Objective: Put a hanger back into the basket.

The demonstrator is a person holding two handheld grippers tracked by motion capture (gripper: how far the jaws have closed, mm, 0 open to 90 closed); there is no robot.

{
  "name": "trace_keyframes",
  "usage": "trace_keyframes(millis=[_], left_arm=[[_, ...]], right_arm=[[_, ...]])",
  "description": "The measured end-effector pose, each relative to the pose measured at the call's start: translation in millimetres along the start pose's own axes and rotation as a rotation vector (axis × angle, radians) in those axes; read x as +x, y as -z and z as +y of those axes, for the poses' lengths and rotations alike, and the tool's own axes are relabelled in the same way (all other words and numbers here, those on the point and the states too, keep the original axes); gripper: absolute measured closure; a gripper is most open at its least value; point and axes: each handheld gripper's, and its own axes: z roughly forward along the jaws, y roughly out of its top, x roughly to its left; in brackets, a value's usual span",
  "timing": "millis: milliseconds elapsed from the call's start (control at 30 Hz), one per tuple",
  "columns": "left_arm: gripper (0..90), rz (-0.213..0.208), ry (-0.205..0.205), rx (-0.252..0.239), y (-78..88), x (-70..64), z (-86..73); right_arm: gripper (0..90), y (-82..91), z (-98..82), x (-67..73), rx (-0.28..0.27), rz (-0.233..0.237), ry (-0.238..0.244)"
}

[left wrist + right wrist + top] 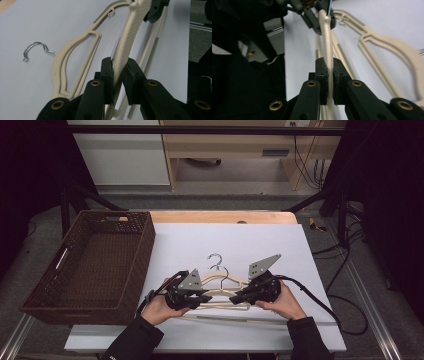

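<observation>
Two grippers clamp one cream hanger over the white sheet.

The cream plastic hanger with a ribbed arm is pinched at both ends: the left gripper has its jaws closed narrow on the arm near one shoulder, and the right gripper grips the same arm from the opposite end, pads pressed on it. A second cream hanger with a metal hook lies flat on the white sheet just beside the held one. In the high view both hands meet near the sheet's front edge, left hand and right hand. A brown wicker basket stands at the left, touching the sheet's edge.
</observation>
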Motion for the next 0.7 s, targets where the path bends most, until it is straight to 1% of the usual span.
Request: trace_keyframes(millis=[33, 67, 100, 133, 167, 200, 233, 267, 300, 367, 400, 433, 467, 500, 533, 567, 600, 633, 667, 700], left_arm=[[80.5, -0.003, -0.019, 0.012, 1.8, -0.5, 0.9], [81.4, -0.01, -0.016, 0.002, 4.1, -4.4, 3.3], [82.5, -0.01, -0.016, 0.002, 4.1, -4.4, 3.3], [83.6, -0.013, -0.029, 0.004, 7.6, -8.5, 6.2], [84.9, -0.018, -0.026, -0.004, 8.7, -10.3, 7.3], [85.8, -0.01, -0.016, -0.019, 10.4, -14.1, 9.4], [85.8, -0.01, -0.016, -0.019, 10.4, -14.1, 9.4], [85.8, 0.011, -0.018, -0.017, 12.4, -16.4, 11.3], [85.9, 0.016, -0.019, -0.014, 14.9, -17.5, 12.8], [85.9, 0.023, -0.003, -0.031, 19.7, -18.7, 13.9], [85.9, 0.035, 0.004, -0.028, 21.8, -19.3, 14.3], [85.9, 0.063, 0.031, -0.057, 26.4, -20.1, 14.4], [86.0, 0.063, 0.031, -0.057, 26.4, -20.1, 14.4], [86.0, 0.08, 0.046, -0.07, 29.3, -19.6, 14.7], [86.0, 0.098, 0.078, -0.094, 36.1, -17.5, 14.9], [86.0, 0.098, 0.078, -0.094, 36.1, -17.5, 14.9], [86.0, 0.109, 0.091, -0.107, 40.0, -16.7, 14.8], [86.0, 0.118, 0.104, -0.121, 44.1, -15.8, 14.8], [86.0, 0.144, 0.133, -0.152, 52.2, -15.1, 15.4], [86.0, 0.144, 0.133, -0.152, 52.2, -15.1, 15.4]], right_arm=[[79.3, 1.8, 0.1, 0.2, -0.014, -0.035, 0.01], [77.0, 3.1, 0.3, 0.6, -0.019, -0.05, 0.012], [77.0, 3.1, 0.3, 0.6, -0.019, -0.05, 0.012], [69.7, 6.6, 0.8, 2.1, -0.045, -0.09, 0.018], [65.8, 9.3, 1.2, 3.1, -0.066, -0.113, 0.023], [62.4, 11.6, 1.5, 3.9, -0.078, -0.129, 0.026], [62.4, 11.6, 1.5, 3.9, -0.078, -0.129, 0.026], [59.2, 15.5, 2.1, 5.3, -0.1, -0.153, 0.029], [56.6, 19.2, 2.4, 6.3, -0.12, -0.164, 0.03], [51.2, 27.9, 2.7, 9.0, -0.156, -0.191, 0.035], [49.0, 32.7, 2.5, 10.4, -0.176, -0.212, 0.037], [45.6, 41.7, 1.3, 12.7, -0.205, -0.256, 0.04], [45.6, 41.7, 1.3, 12.7, -0.205, -0.256, 0.04], [42.5, 45.6, 0.2, 13.6, -0.224, -0.28, 0.039], [38.8, 52.5, -2.3, 14.6, -0.245, -0.334, 0.035], [36.9, 55.5, -3.8, 14.5, -0.256, -0.355, 0.029], [35.3, 58.0, -5.4, 14.1, -0.271, -0.372, 0.019], [35.3, 58.0, -5.4, 14.1, -0.271, -0.372, 0.019], [31.6, 62.3, -8.6, 12.6, -0.295, -0.407, -0.001], [31.6, 62.3, -8.6, 12.6, -0.295, -0.407, -0.001]])
